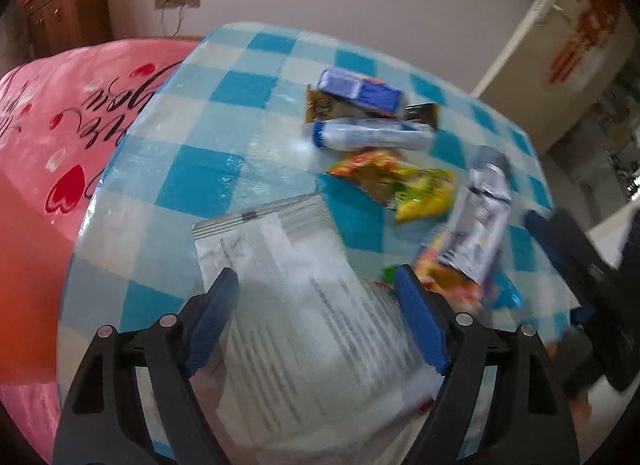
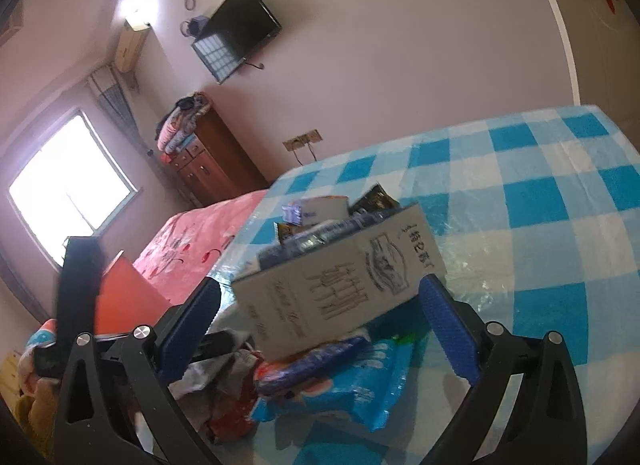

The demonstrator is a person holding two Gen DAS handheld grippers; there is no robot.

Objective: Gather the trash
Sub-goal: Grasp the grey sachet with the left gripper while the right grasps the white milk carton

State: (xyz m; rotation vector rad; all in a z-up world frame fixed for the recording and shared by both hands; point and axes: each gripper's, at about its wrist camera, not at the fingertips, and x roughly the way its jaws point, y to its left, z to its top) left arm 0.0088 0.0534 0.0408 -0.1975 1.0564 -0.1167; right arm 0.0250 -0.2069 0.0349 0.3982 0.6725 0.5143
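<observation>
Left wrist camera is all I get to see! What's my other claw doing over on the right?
Observer: The right claw is wide open, with a pale printed carton sitting between its fingers.
Operator: Ooh! Is there anything fun on the wall over there?
Observer: Yes, a dark flat TV hangs high on the wall.
Operator: Why is it so bright?
Observer: A big window glows on the far side of the room, beyond the pink bed.
</observation>
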